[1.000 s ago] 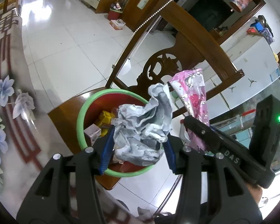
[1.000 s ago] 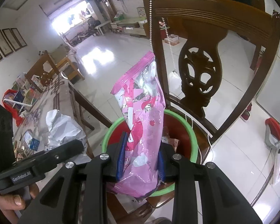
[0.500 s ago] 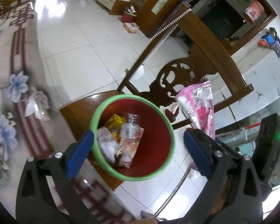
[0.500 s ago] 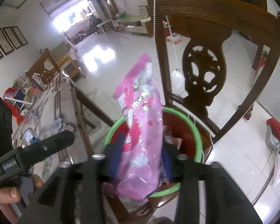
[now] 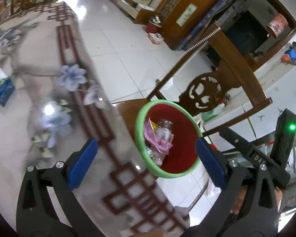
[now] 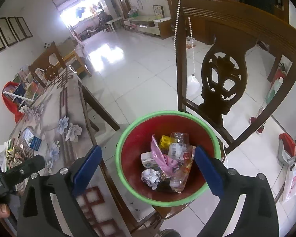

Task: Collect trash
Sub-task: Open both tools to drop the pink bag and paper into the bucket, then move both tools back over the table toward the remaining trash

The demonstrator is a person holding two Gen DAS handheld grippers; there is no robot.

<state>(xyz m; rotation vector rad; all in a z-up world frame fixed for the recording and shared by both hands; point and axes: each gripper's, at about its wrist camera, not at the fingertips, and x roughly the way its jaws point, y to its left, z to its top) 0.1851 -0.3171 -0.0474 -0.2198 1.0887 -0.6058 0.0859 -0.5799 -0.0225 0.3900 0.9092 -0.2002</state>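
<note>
A: Why does the left gripper (image 5: 146,163) stand so wide, with nothing between its fingers?

B: Its jaws have just been opening; I'd guess it let go above the bin (image 6: 120,154), which sits on the chair (image 6: 223,83) seat just beside the bench (image 5: 49,90).

A: And the right gripper (image 6: 148,169)?

B: Likewise just opened, fingers wide and empty, right over the bin. Its view alone shows the crumpled paper (image 6: 151,176) beside the pink wrapper (image 6: 163,161) inside.
</note>
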